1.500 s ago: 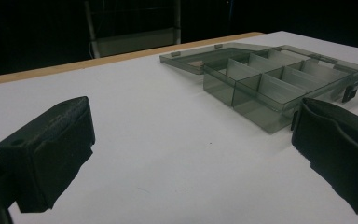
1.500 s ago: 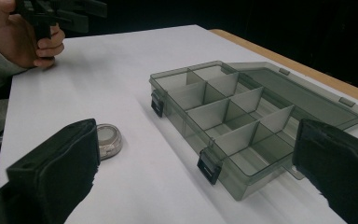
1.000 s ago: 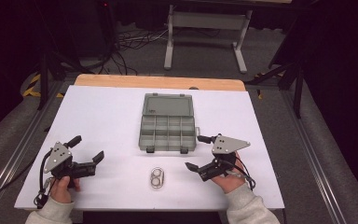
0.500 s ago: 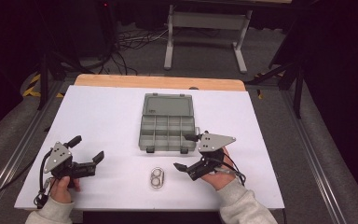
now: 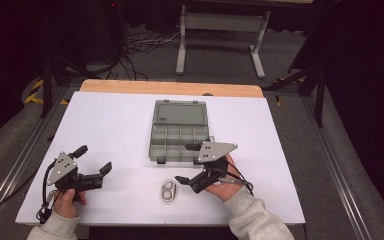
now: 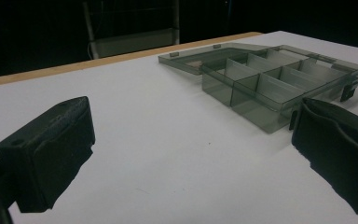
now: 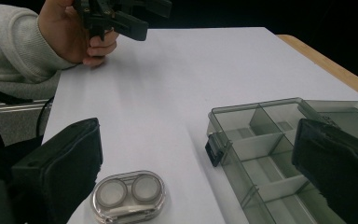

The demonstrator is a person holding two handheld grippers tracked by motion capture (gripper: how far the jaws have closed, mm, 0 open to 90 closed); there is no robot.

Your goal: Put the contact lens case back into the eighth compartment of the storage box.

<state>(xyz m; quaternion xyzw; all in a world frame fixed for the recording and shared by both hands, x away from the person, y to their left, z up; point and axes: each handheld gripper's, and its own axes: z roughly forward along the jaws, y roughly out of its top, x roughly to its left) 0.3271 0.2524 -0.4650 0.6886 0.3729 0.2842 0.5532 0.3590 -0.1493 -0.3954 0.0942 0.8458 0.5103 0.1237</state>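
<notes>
A grey compartment box (image 5: 179, 142) lies open mid-table, its lid (image 5: 180, 112) folded flat behind it and its cells empty. A small clear contact lens case (image 5: 169, 191) with two round wells lies in front of the box. My right gripper (image 5: 185, 163) is open just right of the case, one jaw by the box's front edge and the other near the case. In the right gripper view the lens case (image 7: 129, 193) lies low between the wide jaws, with the box (image 7: 265, 154) to the right. My left gripper (image 5: 93, 159) rests open at the table's front left, holding nothing.
The white table top (image 5: 110, 125) ends in a wooden strip (image 5: 170, 88) at the far edge. Beyond it stand a metal frame (image 5: 220, 30) and floor cables. In the left gripper view the box (image 6: 270, 79) sits ahead to the right.
My right gripper has moved left, from the box's right front corner to beside the lens case. The left gripper has stayed still.
</notes>
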